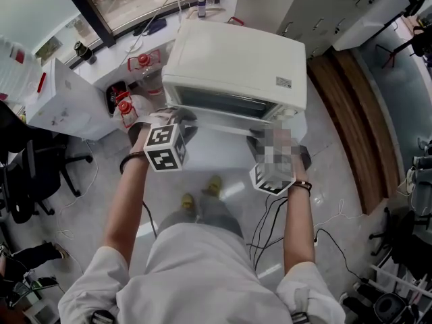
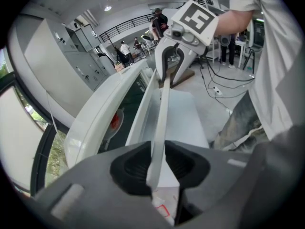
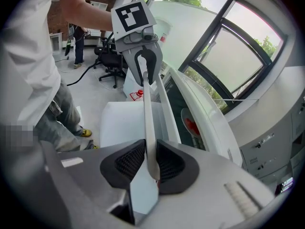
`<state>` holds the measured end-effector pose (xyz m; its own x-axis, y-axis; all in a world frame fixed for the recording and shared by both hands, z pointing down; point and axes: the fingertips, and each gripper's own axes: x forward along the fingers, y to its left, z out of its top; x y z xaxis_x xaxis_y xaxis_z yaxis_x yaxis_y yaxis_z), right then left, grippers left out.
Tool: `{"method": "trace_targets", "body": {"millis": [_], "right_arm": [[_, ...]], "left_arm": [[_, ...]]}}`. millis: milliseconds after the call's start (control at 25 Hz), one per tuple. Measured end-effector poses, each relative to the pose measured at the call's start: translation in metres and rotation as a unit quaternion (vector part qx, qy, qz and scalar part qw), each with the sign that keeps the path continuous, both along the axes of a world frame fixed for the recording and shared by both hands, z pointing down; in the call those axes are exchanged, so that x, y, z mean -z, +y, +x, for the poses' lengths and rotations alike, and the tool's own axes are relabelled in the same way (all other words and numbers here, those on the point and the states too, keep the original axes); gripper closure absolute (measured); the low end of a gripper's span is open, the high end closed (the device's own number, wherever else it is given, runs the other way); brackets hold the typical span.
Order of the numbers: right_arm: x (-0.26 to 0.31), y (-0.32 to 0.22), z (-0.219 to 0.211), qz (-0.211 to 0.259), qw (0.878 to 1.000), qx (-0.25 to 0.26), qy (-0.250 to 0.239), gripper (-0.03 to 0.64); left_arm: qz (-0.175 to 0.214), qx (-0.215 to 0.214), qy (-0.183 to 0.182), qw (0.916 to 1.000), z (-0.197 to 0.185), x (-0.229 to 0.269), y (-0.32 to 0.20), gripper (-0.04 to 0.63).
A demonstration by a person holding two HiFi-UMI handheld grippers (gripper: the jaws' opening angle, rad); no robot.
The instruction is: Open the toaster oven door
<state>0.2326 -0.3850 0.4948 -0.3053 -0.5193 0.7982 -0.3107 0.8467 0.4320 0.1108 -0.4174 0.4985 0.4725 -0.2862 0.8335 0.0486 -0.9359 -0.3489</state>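
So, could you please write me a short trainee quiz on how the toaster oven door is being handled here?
1. True or false: only the left gripper has its jaws on the door handle.
2. What is the right gripper shut on? A) nothing B) the door handle C) the left gripper
3. Fill in: the toaster oven is coloured ____.
Key: 1 false; 2 B; 3 white.

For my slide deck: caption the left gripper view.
Left gripper and, farther along, right gripper both clamp the white door handle of the toaster oven.
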Motion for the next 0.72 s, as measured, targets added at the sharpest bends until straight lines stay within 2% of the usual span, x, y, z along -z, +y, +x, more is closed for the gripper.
{"method": "trace_targets", "body": {"millis": [360, 520, 720], "right_arm": [[-0.018, 0.026, -0.012, 0.027, 0.999, -0.029, 0.026, 0.543], [-0.028, 0.039, -0.016, 0.055, 0.997, -0.045, 0.032, 0.543], [-0.043, 0.054, -0.020, 0.066, 0.995, -0.057, 0.040, 0.543]], "left_arm": [[0.015, -0.012, 0.022, 0.9996, -0.012, -0.013, 0.029, 0.508], [0.034, -0.019, 0.020, 0.9990, -0.016, -0.023, 0.042, 0.510], [0.055, -0.022, 0.018, 0.9981, -0.021, -0.037, 0.058, 0.514]]}}
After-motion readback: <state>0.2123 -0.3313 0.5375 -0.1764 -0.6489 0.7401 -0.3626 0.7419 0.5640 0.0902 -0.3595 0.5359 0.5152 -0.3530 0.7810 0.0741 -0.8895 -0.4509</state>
